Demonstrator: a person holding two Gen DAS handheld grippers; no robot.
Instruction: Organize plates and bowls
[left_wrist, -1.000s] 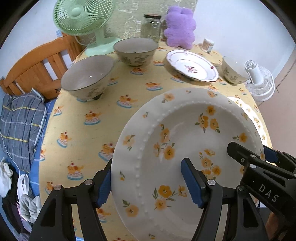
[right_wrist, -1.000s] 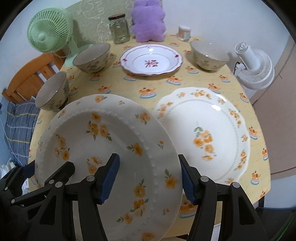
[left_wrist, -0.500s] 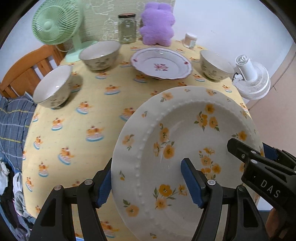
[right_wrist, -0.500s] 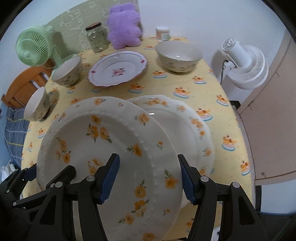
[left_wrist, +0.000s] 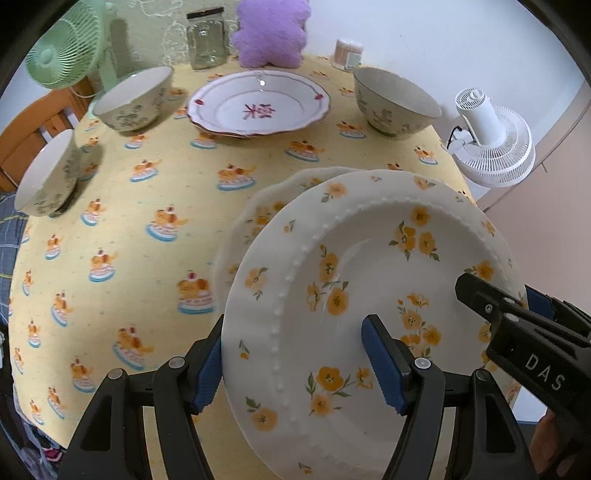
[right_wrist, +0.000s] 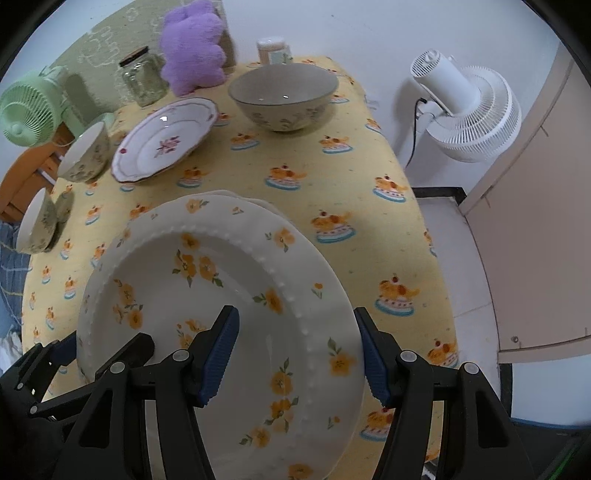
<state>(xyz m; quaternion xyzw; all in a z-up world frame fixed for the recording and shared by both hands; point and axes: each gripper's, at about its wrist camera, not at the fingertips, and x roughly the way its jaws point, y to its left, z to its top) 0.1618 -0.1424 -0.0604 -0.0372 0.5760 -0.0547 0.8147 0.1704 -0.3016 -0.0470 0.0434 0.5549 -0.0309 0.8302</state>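
Both grippers, left (left_wrist: 295, 360) & right (right_wrist: 297, 356), clamp yellow-flower plate (left_wrist: 369, 295) rims; scalloped plate (left_wrist: 258, 210) underneath mostly hidden

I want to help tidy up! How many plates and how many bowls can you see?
Plates: 3. The white plate with orange flowers being carried, the scalloped white plate under it, the pink-rimmed plate.
Bowls: 3. Beige floral bowls.
Total: 6.

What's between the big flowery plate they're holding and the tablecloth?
Another white plate with orange flowers lies on the tablecloth, right below the held plate. The left wrist view shows its scalloped rim peeking out.
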